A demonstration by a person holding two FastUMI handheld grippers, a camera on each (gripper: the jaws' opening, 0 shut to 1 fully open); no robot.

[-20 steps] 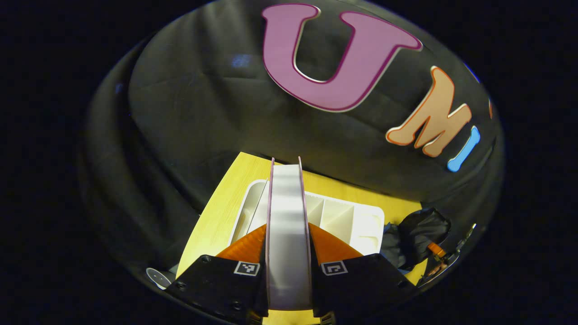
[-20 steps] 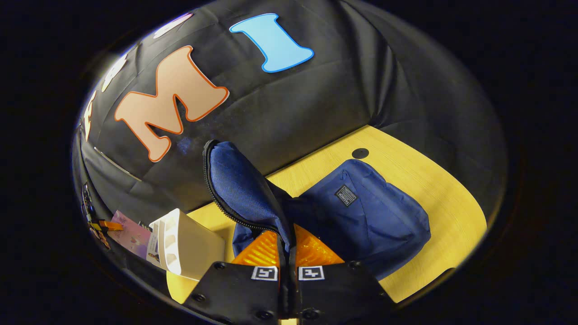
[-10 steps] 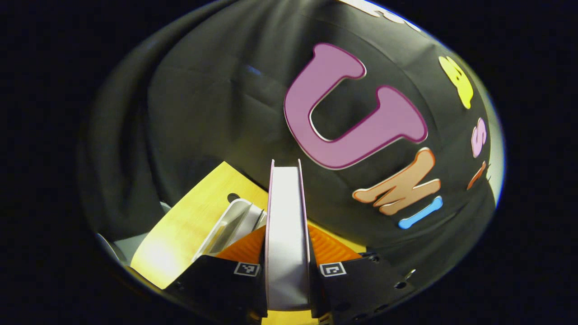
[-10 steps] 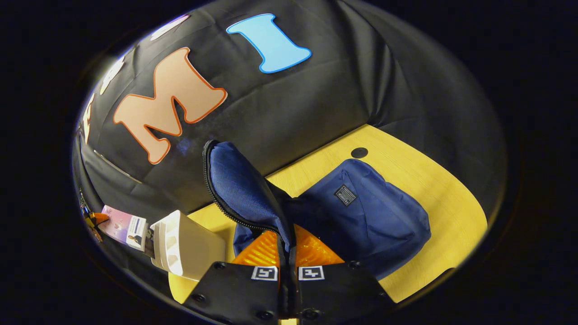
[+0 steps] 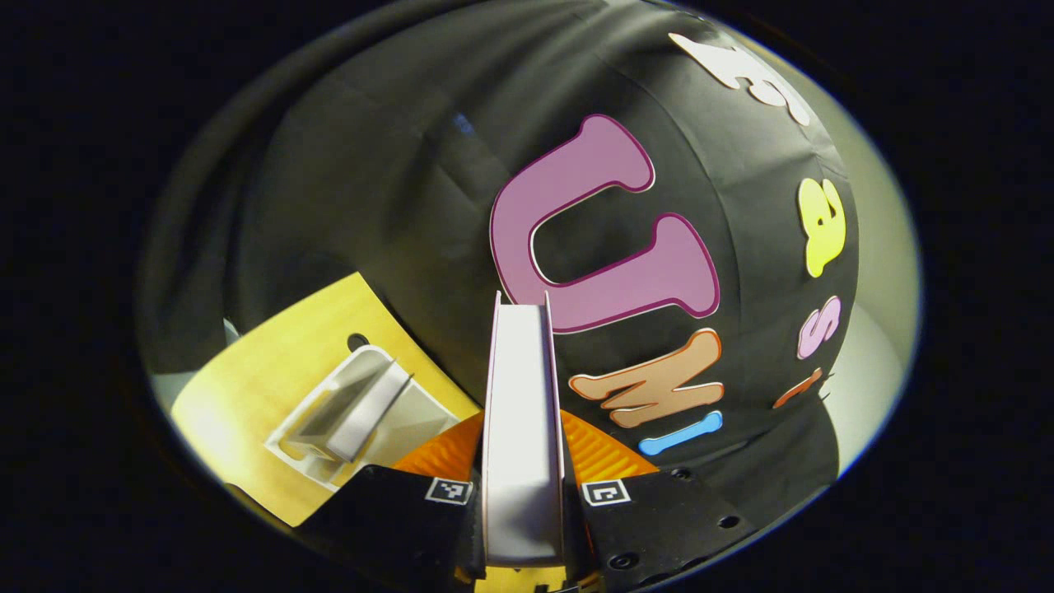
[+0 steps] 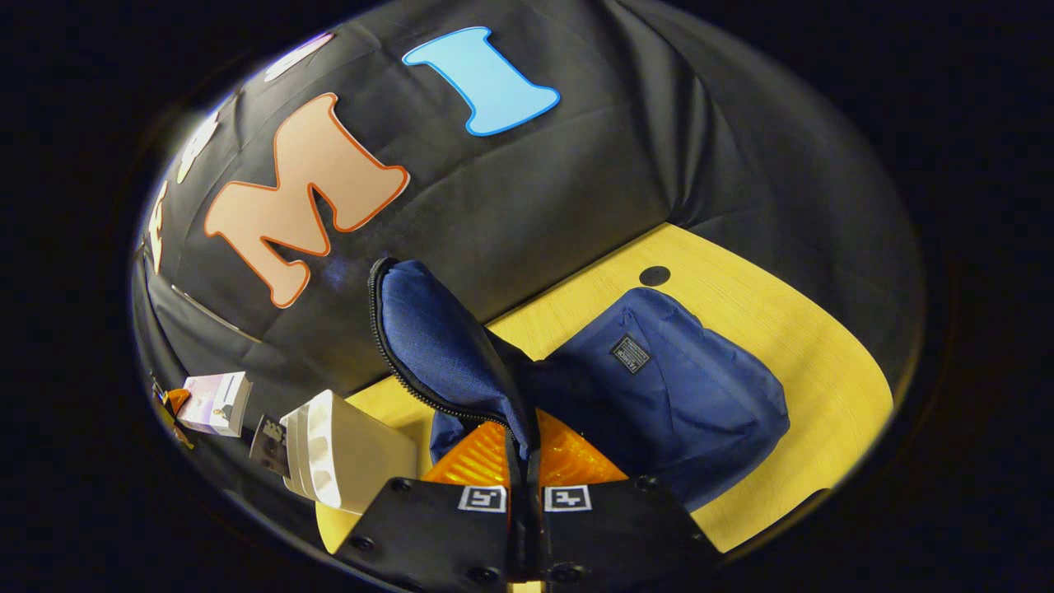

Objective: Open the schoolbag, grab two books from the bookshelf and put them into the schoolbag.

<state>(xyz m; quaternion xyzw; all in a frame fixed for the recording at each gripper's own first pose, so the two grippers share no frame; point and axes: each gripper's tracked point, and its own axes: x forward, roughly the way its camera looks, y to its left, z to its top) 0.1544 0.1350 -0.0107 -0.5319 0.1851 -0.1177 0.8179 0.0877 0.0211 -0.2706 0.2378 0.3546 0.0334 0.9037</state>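
The left tool (image 5: 523, 461) is closed on a book (image 5: 520, 428), its 2 fingers pressing on the covers from either side. The book stands on edge between them and reaches forward past the fingertips. The tool is raised and tilted, pointing toward the wall. In the right gripper view it appears far off at the left edge, the book (image 6: 216, 403) in its grip.

The right tool (image 6: 524, 461) is closed on the bag flap (image 6: 445, 346), its 2 fingers nearly together with the zipper edge pinched between them and the flap held upright.
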